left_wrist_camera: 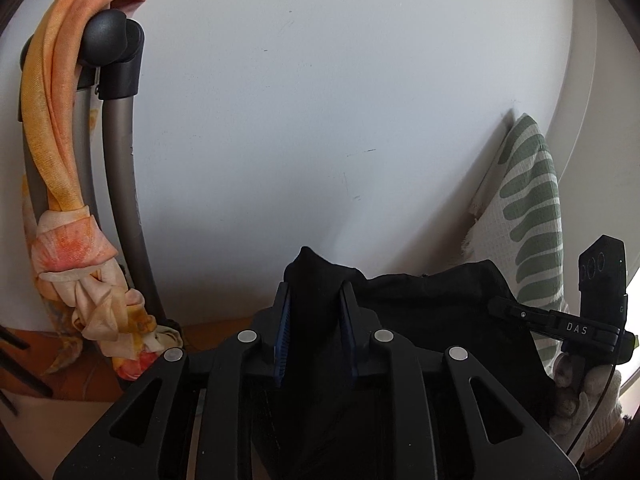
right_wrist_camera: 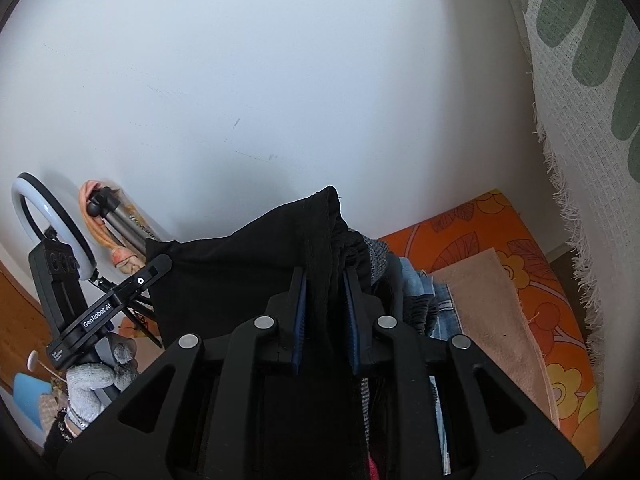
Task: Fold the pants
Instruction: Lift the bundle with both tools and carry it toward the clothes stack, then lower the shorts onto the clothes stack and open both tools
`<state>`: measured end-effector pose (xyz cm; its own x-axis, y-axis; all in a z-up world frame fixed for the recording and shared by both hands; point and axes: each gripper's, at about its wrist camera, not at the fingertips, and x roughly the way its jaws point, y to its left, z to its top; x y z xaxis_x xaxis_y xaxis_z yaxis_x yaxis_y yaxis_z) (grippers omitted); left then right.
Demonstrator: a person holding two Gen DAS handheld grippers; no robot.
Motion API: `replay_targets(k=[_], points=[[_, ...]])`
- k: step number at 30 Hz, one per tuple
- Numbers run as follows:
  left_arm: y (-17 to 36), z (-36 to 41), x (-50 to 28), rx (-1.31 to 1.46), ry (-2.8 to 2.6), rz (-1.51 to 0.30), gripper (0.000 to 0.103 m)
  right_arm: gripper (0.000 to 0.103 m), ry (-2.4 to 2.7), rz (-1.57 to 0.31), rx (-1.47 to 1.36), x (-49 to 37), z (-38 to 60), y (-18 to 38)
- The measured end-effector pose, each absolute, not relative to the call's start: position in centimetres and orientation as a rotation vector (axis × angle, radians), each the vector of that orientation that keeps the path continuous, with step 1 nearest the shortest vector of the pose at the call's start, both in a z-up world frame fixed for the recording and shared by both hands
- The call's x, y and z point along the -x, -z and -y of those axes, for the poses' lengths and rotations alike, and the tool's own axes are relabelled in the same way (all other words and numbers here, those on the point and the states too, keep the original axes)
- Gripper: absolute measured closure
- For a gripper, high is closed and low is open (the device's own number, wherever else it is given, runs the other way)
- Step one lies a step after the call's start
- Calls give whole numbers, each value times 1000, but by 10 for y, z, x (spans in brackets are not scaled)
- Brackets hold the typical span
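I see the black fabric pants [left_wrist_camera: 420, 312] lifted clear of any surface, stretched between my two grippers in front of a plain white wall [left_wrist_camera: 320, 100]. No finished fold shows; judging from this, I am early or midway in the task, with the garment held up by its edge and the laying down and folding left to do.

To the left of my left gripper [left_wrist_camera: 314, 320] a knotted orange and cream scarf [left_wrist_camera: 60, 160] hangs over a grey metal stand [left_wrist_camera: 120, 168]. The left gripper's blue-padded fingers [left_wrist_camera: 282, 332] stand a little apart, with a bunched ridge of black cloth rising between them; the cloth fills the gap, so I judge it pinched. To its right, the pants span across to my right gripper [right_wrist_camera: 326, 300], held in a white-gloved hand [left_wrist_camera: 580, 392].

From the right gripper's own view, its narrow jaws clamp a thick doubled seam of the pants. Beyond and to the right of it lie an orange flower-patterned cover [right_wrist_camera: 520, 240], a beige cloth [right_wrist_camera: 488, 320] and some blue denim [right_wrist_camera: 428, 292]. A white curtain with green shapes [right_wrist_camera: 580, 60] hangs at far right.
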<state>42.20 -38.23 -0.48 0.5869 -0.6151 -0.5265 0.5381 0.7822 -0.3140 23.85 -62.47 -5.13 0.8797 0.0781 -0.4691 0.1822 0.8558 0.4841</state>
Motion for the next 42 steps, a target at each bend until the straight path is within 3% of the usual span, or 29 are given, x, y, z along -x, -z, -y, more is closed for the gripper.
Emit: replay_targets(k=[1,3,4,8,10,14,31,42], points=[[5,381,-424,125,663,-666,75,80,70,-500,-545,-239,625,52],[5,377,-427,135,647,-683,63,63,102,-509,-553,-238,628,54],[4,375,-427,140,643,-685,57,60,110,-508,-561,-237,629,53],[-1,368,-420,129,642,-675,55,53,143,-507,-549,-231,629,48],[-3,363,-415,132,644,-677,44,48,164,-508,-531,-228,626,44],[-11,356,-404,130,649,-671,44,41,187,-491,-493,-215,615,30],[-58,309,-315,107,669,-628,23,21,230,-425,-374,-133,540,-18],[-76,275,-242,69,652,-594,21,9,279,-369,-293,-67,488,-32]])
